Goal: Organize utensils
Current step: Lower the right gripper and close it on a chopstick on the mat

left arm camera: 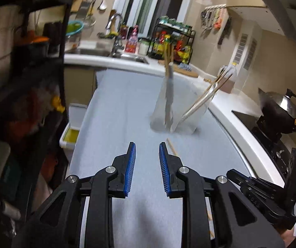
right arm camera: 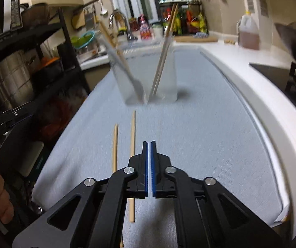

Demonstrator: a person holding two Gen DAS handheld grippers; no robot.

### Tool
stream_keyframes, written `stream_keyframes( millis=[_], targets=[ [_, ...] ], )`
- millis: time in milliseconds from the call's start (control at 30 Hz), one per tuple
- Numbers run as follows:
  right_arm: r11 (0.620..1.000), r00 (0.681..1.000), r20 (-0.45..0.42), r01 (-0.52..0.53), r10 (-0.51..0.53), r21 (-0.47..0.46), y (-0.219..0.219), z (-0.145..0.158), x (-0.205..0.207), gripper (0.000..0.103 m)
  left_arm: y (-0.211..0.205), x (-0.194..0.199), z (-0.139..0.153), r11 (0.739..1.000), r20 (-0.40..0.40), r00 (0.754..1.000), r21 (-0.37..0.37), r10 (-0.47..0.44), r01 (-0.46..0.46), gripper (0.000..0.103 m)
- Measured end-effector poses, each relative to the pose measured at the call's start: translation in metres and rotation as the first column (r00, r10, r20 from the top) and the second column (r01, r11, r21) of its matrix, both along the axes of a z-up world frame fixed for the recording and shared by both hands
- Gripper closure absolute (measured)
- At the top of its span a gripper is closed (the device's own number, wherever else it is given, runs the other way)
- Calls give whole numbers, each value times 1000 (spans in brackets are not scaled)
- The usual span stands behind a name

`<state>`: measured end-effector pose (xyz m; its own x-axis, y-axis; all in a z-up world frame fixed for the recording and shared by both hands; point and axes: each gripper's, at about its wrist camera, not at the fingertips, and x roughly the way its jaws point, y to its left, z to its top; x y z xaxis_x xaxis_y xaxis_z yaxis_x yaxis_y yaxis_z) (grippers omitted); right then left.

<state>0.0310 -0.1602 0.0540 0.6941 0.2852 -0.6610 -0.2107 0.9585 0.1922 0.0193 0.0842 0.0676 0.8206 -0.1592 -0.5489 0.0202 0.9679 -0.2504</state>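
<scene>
The right claw (right arm camera: 149, 144) is closed with nothing between its blue pads, and two loose chopsticks (right arm camera: 132, 155) lie on the grey-covered desk (right arm camera: 210, 144) just to its left. The left claw (left arm camera: 147, 146) stands narrowly parted and empty. Farther off, two clear containers (right arm camera: 164, 72) hold more utensils.

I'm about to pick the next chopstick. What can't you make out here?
- Near ends of the loose chopsticks: right wrist view, hidden under the right gripper.
- Contents of the holder: both views, motion blur.
- Chopsticks in left wrist view: mostly behind the left gripper.
</scene>
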Motion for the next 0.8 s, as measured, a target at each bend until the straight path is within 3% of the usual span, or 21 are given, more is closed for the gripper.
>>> stream_keyframes(
  millis=[167,333,500,600,700,800],
  targets=[
    [998,994,-85,-66,66,-5,19,-27,0,95,-5,1,-19,999,-40,999,39,3,-2,80],
    [993,988,-118,-103,96,-53,34,-39,-2,74,-10,6,-34,999,-83,996,42,-13,16,80],
    [986,986,-134,-114,98,-121,39,-45,-5,75,-20,7,-38,998,-93,995,39,-40,44,80],
    [983,989,-121,-102,83,-153,36,-44,-8,93,-27,7,-43,997,-104,993,48,-54,60,80],
    [988,991,-120,-75,59,-135,25,-44,-9,96,-35,10,-51,996,-135,988,55,-69,77,79],
    [989,994,-109,-44,28,-144,13,-44,-11,96,-48,10,-59,993,-158,984,72,-83,96,66]
  ],
)
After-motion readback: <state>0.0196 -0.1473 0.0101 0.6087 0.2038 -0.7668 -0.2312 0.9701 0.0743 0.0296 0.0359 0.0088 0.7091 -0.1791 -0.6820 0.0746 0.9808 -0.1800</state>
